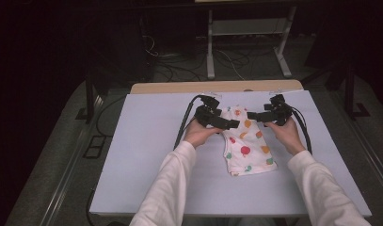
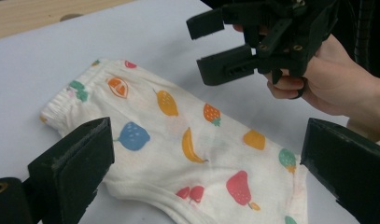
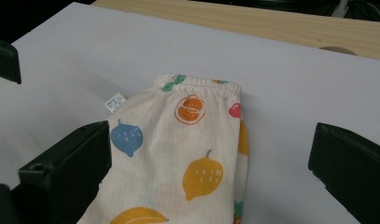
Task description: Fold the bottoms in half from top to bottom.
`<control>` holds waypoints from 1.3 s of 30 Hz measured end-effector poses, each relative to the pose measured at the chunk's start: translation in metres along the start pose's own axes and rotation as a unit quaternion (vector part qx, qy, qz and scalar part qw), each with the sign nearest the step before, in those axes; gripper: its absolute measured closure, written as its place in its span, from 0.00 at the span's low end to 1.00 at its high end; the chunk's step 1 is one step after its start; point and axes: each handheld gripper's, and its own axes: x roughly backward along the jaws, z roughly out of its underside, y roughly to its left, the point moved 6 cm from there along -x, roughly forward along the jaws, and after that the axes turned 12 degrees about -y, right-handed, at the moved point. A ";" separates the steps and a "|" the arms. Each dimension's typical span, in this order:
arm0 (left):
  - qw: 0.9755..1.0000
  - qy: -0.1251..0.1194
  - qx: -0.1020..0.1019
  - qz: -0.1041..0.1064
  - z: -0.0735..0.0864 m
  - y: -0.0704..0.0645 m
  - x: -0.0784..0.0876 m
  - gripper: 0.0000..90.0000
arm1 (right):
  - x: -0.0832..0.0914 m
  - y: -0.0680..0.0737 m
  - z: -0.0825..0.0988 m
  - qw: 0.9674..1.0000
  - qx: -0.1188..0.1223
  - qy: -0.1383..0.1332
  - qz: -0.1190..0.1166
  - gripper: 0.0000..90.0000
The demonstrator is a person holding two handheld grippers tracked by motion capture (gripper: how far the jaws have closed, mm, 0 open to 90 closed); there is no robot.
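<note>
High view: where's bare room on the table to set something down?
Free: the white table left of the left gripper, the strip right of the right gripper, and the near edge below the fruit-print garment. Crowded: the middle far part, where both grippers hover open over the garment.

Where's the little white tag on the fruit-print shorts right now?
In the right gripper view, the tag sticks out from the shorts' left edge, just below the waistband and above the blue fruit.
</note>
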 end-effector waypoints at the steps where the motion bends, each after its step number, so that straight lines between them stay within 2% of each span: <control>1: 1.000 0.000 0.000 -0.001 -0.001 0.001 0.000 0.03 | 0.000 -0.001 0.001 1.000 -0.002 0.001 0.000 0.00; 8: 1.000 -0.008 0.007 -0.004 -0.006 0.012 -0.004 0.03 | -0.001 -0.005 0.003 1.000 -0.009 0.007 -0.003 0.00; 18: 1.000 0.001 0.016 -0.017 -0.009 0.032 -0.009 0.03 | -0.005 -0.009 -0.004 1.000 -0.012 0.019 -0.003 0.00; 27: 0.998 0.001 0.051 -0.041 -0.001 0.059 -0.013 0.03 | -0.014 -0.012 -0.007 0.999 -0.014 0.035 -0.003 0.00; 30: 0.997 0.001 0.061 -0.053 0.001 0.068 -0.013 0.04 | -0.017 -0.012 -0.006 0.999 -0.017 0.037 -0.003 0.00; 37: 0.994 -0.015 0.086 -0.061 0.004 0.082 -0.017 0.08 | -0.026 -0.015 -0.004 0.999 -0.026 0.045 -0.001 0.00; 39: 0.993 -0.018 0.098 -0.069 0.006 0.088 -0.021 0.08 | -0.029 -0.016 -0.004 0.999 -0.026 0.046 0.002 0.00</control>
